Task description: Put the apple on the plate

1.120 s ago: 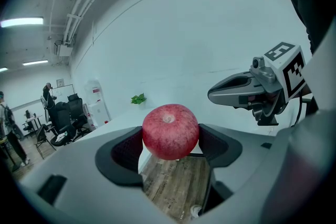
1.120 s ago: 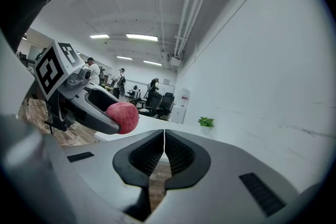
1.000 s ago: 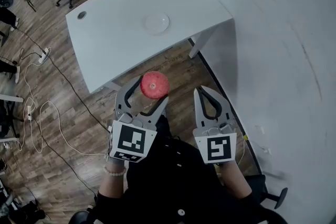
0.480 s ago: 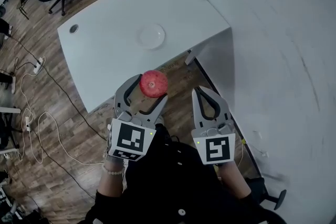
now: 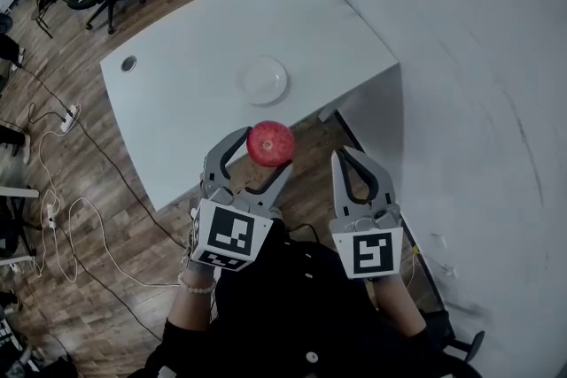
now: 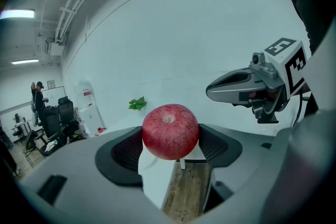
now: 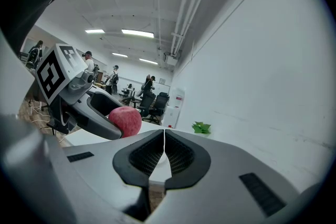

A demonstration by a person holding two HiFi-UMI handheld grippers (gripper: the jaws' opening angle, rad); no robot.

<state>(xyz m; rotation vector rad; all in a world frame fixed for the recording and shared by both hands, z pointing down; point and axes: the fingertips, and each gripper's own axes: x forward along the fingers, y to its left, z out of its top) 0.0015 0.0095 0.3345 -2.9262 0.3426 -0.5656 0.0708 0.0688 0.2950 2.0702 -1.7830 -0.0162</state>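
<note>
I read left gripper (image 5: 263, 153) clamped on the apple (image 5: 270, 142), held above floor just short of the white table (image 5: 177, 106) | right gripper (image 5: 347, 152) jaws together, empty | plate (image 5: 264, 81) on table, apart from apple.

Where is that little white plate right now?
In the head view, the small round white plate lies near the middle of the white table, beyond the round red apple held in the left gripper.

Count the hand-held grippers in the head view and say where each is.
2. The left hand-held gripper holds the apple near the table edge; the right hand-held gripper is beside it, shut and empty.
</note>
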